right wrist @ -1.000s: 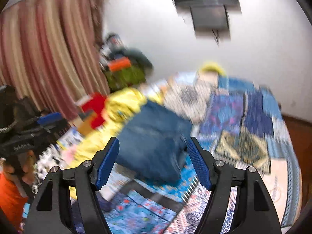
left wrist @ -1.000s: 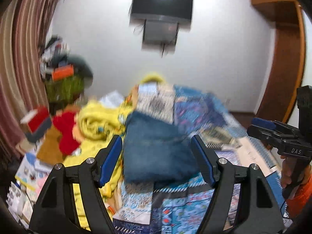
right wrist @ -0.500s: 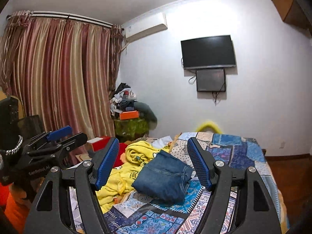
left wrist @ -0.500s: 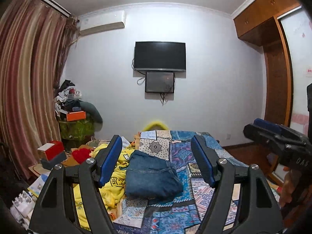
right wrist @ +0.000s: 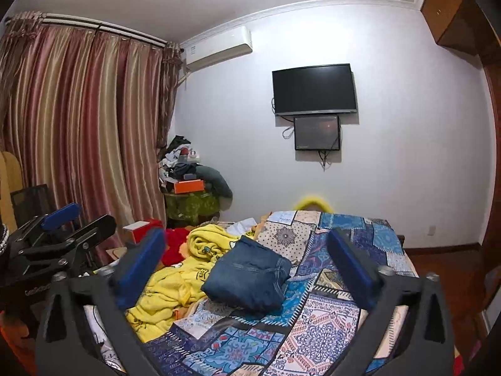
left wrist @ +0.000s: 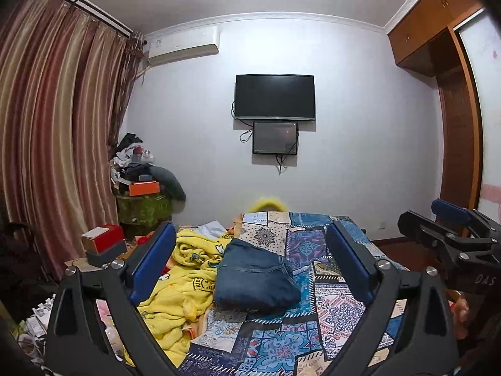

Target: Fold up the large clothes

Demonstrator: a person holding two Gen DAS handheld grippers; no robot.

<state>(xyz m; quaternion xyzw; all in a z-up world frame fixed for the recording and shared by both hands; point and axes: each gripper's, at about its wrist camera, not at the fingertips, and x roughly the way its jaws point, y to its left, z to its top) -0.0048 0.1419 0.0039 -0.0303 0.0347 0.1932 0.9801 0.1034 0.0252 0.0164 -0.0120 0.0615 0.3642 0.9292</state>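
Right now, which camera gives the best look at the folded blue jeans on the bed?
The left wrist view: the folded blue jeans lie near the middle, framed between the open fingers, with nothing covering them. The right wrist view also shows the whole bundle, from further right and slightly off-centre, beside the yellow garment.

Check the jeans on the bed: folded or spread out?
Folded. The jeans lie as a compact, thick bundle with layered edges on the quilt, beside the crumpled yellow garment; neither tool touches them.
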